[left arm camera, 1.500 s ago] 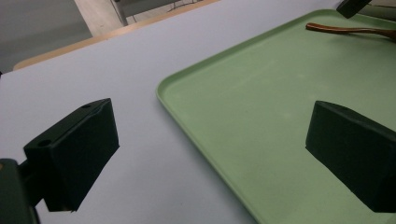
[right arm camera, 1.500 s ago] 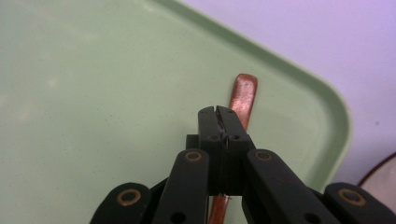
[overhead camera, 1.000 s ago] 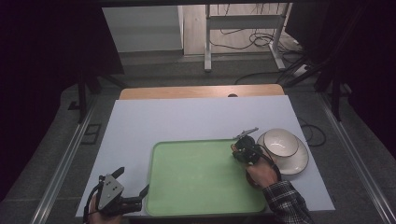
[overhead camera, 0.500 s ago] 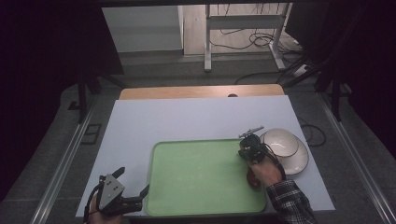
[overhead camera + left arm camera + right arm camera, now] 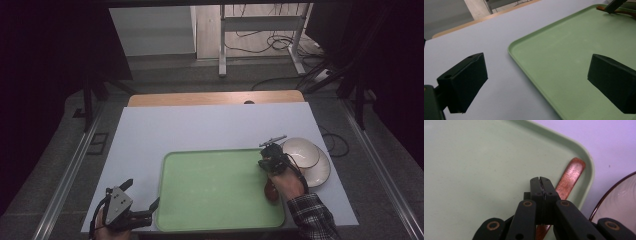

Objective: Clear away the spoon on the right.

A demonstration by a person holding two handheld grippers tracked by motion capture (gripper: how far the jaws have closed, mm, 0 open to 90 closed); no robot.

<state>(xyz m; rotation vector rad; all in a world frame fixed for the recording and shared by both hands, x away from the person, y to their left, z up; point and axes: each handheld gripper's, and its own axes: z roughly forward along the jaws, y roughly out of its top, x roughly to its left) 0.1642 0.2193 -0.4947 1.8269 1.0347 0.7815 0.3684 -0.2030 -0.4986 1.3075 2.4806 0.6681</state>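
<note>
Wooden flat spoon handle (image 5: 570,178) lies on smooth green tray (image 5: 474,170).

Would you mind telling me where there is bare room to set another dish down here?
Most of the green tray is bare. So is the white table top behind the tray. The tray's right edge is crowded: the right tongs, a wooden utensil and the white bowl beside it.
</note>
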